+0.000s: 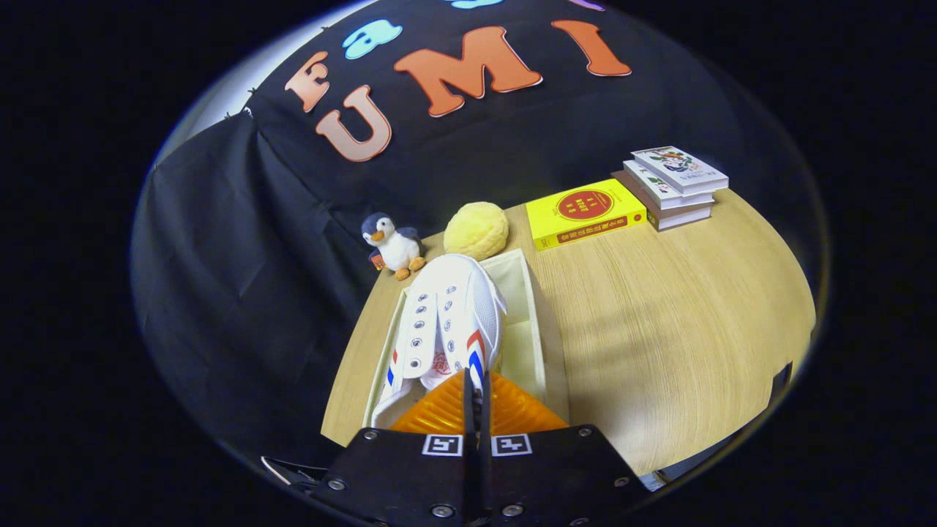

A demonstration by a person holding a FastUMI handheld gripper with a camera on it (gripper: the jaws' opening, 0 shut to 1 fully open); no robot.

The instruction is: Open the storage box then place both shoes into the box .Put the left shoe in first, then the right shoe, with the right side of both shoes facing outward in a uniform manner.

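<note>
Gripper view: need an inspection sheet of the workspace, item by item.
Surface: wooden table, bare ahead of the books.
Job's things: open storage box with a white shoe over it, toe pointing away.
Clutter: penguin plush, yellow round plush, yellow book, stack of books, all beyond the box.
Grippers: gripper, jaws closed together at the shoe's heel end; a pinch on the shoe cannot be confirmed.
Cables: nothing seen.
Surroundings: black cloth wall.

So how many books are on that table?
4: a yellow book lying flat beyond the box, and a stack of three just beside it. The gripper is shut on a white shoe.
</note>
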